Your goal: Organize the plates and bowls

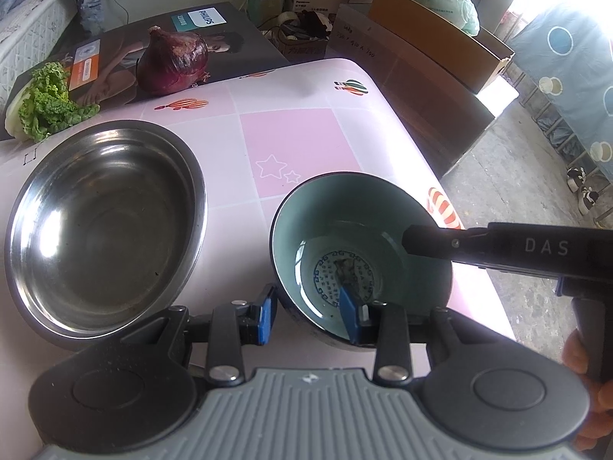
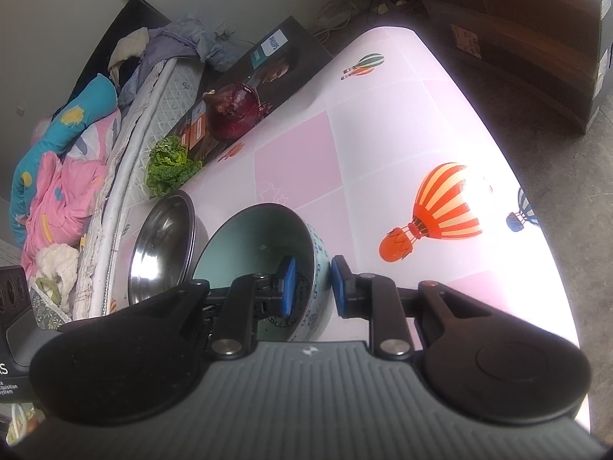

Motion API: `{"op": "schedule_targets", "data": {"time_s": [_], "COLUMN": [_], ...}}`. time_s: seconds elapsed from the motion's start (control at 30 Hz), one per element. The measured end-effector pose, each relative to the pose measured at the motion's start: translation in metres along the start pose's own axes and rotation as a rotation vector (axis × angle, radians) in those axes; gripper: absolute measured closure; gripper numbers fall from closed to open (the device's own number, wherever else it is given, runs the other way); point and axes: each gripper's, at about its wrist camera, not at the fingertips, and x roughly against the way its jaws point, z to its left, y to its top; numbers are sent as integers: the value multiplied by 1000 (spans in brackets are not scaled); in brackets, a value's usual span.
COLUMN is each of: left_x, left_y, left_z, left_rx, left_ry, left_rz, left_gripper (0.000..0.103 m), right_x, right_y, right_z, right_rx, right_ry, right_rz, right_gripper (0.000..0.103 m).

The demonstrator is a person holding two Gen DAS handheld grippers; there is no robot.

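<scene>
The green bowl sits on the pink table just beside the metal bowl, and both grippers pinch its rim. The left gripper clamps the near wall and the right gripper clamps the far side, each with one pad inside. The near wall is hidden behind the left gripper, and both point down at a slant.

Two wrist cameras, close over the bench.
Both look steeply down, sharing the bowl from opposite sides.
</scene>
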Motion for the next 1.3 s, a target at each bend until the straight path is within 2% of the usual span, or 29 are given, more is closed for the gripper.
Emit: {"op": "schedule_targets", "data": {"time_s": [0.47,0.8,1.07,1.3], "left_x": [22,42,70,89], "left_y": [-1,2,5,10], "left_z": [-3,9,40,85], "left_rx": [-4,15,59,126], "left_ry": [-17,-24,-10,32], "left_rz": [-37,-75,-124,-157], "left_gripper": [67,67,67,67], "right_x": [17,29,22,-9], "right_y": [-1,2,8,13], "right_z": [10,36,76,125], "right_rx": [6,38,80,123], "right_ry": [-4,0,27,67], "right_rz": [-30,-46,-40,-4], "right_gripper": [83,83,83,83]}}
